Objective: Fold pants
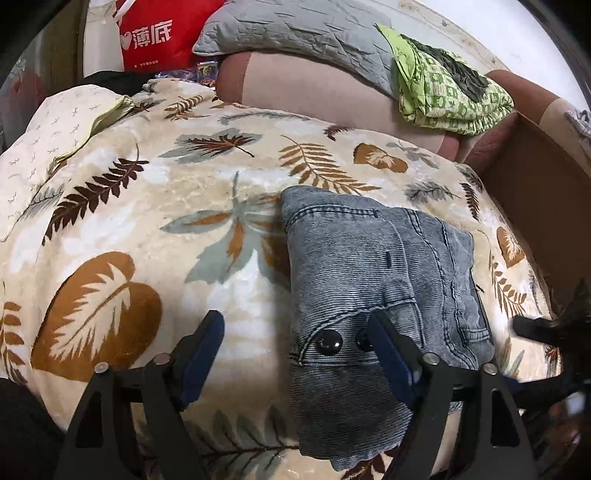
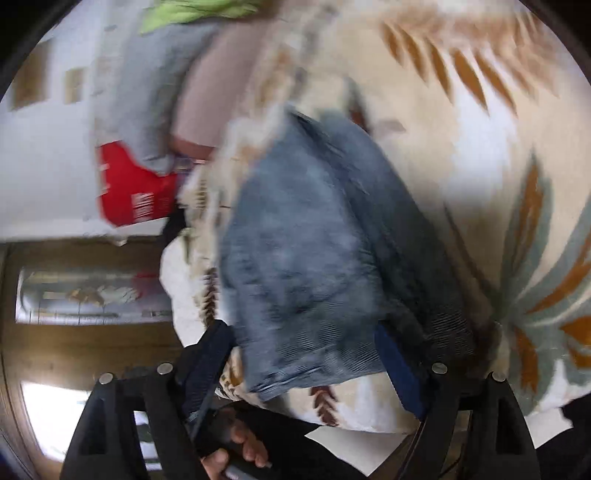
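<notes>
On a bed covered by a leaf-print blanket (image 1: 155, 184), folded grey-blue pants (image 1: 369, 258) lie in a thick stack, long axis running away from the left tool (image 1: 295, 347). Both tools, left and right (image 2: 306, 354), gape wide, gripping nothing.

Both tools (image 1: 295, 347) (image 2: 306, 354) agape, empty

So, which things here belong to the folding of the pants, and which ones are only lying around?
Belong to the job:
- grey-blue jeans, folded on the leaf-print blanket
- left gripper, fingers open
- right gripper, fingers open

Only lying around:
- green patterned cloth
- grey quilted pillow
- red bag
- pink sofa cushion
</notes>
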{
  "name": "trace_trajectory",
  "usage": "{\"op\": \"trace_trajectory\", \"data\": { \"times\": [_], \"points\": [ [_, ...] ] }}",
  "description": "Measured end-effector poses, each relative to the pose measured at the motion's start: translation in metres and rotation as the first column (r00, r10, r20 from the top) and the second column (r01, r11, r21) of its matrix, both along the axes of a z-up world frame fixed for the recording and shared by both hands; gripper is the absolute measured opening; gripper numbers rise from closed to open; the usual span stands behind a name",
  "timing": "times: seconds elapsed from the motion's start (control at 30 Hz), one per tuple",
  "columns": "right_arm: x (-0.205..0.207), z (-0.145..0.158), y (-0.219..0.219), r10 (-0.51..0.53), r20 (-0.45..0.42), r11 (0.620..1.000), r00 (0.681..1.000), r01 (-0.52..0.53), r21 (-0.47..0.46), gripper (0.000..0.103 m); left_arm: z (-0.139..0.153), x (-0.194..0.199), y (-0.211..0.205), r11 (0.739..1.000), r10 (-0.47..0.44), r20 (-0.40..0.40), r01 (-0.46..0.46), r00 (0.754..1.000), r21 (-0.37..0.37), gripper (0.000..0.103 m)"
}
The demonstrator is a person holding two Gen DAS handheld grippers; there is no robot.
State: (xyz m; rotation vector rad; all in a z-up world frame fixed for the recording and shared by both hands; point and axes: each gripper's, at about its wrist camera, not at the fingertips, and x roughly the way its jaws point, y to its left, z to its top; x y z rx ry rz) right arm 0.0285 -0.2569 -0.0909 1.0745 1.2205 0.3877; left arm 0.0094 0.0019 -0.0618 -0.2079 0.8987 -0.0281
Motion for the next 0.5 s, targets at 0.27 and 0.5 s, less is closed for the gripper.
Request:
{"op": "trace_trajectory", "data": {
  "times": [0.27,0.5],
  "points": [
    [0.014,-0.020,-0.012,-0.083,-0.019,0.997,0.996,0.083,0.000,0.045,-0.005,0.003,-0.002,1.000,-0.008,-0.013,0.009,1.000,0.013,0.086],
    [-0.007,0.031,-0.008,-0.002,0.176,0.979,0.984,0.038,-0.203,0.012,0.014,-0.002,-0.003,0.999,0.007,0.005,-0.007,1.000,0.046,0.086]
  ]
}}
